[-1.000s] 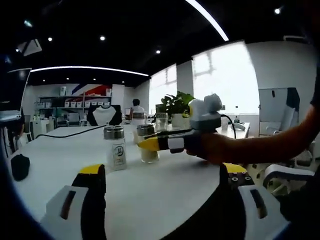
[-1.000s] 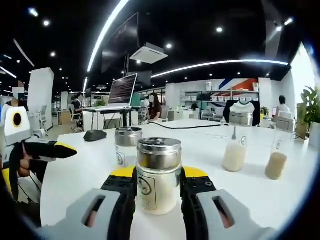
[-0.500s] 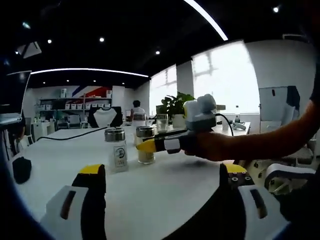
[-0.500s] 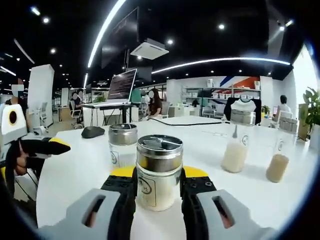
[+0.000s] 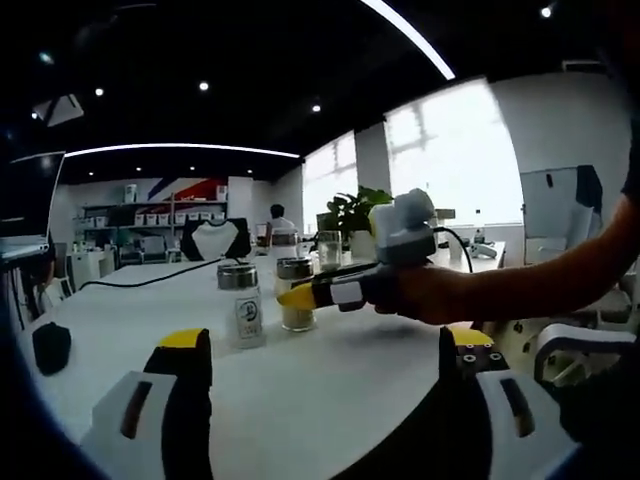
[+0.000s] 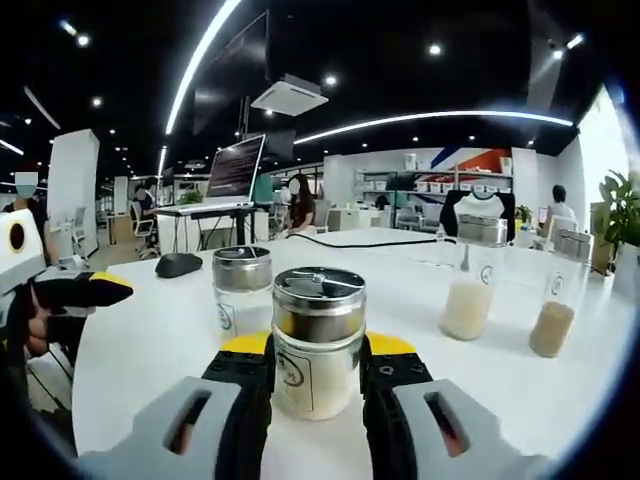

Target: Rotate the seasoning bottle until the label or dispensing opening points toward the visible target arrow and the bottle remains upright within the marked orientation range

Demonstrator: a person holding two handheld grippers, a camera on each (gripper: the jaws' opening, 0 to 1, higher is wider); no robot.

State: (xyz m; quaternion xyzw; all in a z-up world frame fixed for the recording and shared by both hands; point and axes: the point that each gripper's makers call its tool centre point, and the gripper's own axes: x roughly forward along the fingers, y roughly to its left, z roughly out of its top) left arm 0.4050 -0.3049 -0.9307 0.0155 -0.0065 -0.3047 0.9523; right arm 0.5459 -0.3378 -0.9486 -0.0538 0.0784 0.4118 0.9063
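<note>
- White table (image 6: 150, 340) in an open office is carrying everything we are working with, and we are taking the seasoning bottle (image 6: 317, 345) as our landmark.
- Nearest us, we are clamping that bottle with the right gripper (image 6: 318, 375), jaws tight on both its sides; it is standing upright, label facing us.
- Compared with a second ago, its slotted lid is sitting turned a little and the label has slid slightly, so we judge the rotation is underway; we are seeing no target arrow.
- Just behind the bottle's left, a second shaker (image 6: 242, 290) is standing.
- Farther right, two taller bottles (image 6: 467, 290) are standing apart.
- Well left, our left gripper (image 5: 330, 375) is hovering with jaws spread, empty.
</note>
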